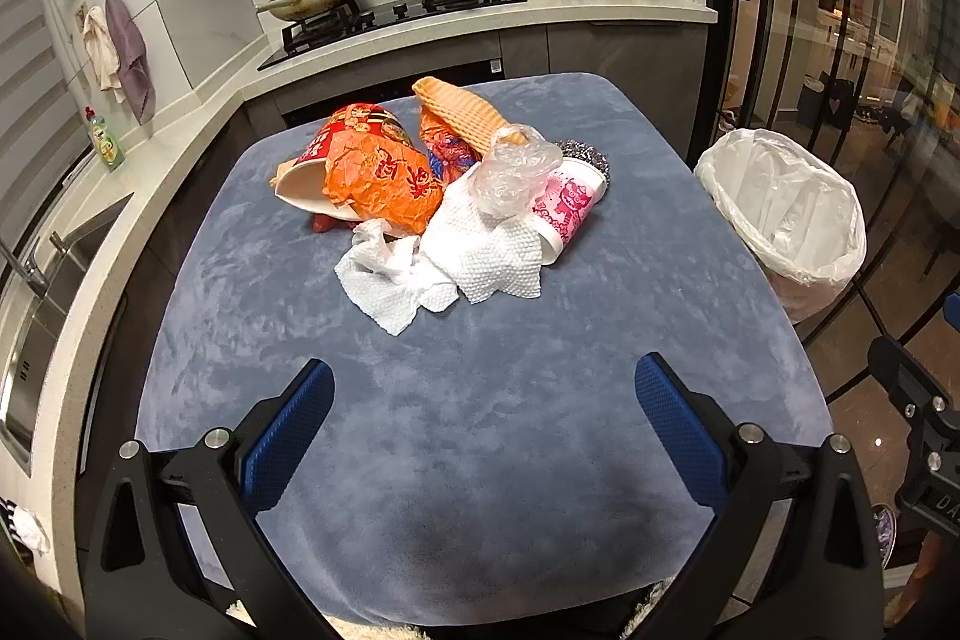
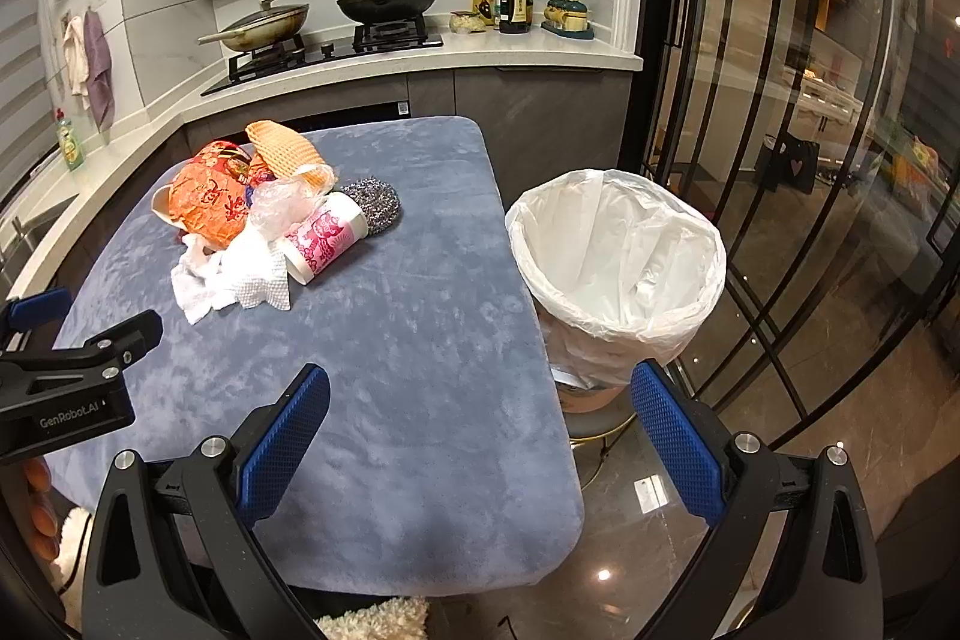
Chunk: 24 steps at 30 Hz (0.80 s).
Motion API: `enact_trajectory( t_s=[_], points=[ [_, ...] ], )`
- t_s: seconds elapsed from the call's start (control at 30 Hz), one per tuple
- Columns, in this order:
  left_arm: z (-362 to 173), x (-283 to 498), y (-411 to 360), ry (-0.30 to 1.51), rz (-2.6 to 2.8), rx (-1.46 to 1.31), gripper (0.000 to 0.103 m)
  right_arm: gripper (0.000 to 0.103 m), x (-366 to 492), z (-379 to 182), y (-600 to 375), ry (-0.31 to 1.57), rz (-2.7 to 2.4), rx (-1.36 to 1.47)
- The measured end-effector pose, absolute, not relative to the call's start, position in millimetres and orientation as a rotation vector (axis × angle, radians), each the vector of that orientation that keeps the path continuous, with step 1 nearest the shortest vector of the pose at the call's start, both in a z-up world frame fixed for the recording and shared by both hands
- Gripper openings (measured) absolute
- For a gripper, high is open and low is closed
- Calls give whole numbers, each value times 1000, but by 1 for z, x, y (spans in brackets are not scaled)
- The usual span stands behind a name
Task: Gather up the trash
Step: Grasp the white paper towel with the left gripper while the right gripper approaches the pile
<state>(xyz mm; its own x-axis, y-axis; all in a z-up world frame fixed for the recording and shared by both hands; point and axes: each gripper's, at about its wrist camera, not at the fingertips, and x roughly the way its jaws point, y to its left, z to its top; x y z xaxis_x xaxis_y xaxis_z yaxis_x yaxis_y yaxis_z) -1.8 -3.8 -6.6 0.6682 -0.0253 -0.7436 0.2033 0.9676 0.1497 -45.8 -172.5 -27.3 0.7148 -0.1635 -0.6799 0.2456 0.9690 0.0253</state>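
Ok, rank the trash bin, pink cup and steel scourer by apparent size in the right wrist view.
1. trash bin, clearly largest, though also nearest the camera.
2. pink cup.
3. steel scourer, partly hidden behind the cup, so only roughly smaller.

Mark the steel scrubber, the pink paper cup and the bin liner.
steel scrubber (image 2: 375, 203): right wrist view, its exposed top.
pink paper cup (image 2: 327, 235): right wrist view, its printed side wall.
bin liner (image 1: 786, 202): left wrist view, its inner back wall.

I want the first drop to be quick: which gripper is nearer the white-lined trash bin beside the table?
Right. The right gripper hangs open over the table's bin-side edge, the white-lined trash bin just ahead. The left gripper, also open, faces the trash pile, farther from the bin.
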Motion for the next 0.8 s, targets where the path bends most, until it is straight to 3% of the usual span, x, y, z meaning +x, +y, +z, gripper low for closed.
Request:
enact_trajectory(
  t_s=[0.8],
  points=[
    [-60, 122, 119, 955, -37, -53, 96, 96, 46, -67, -117, 790, -183, 94]
  ],
)
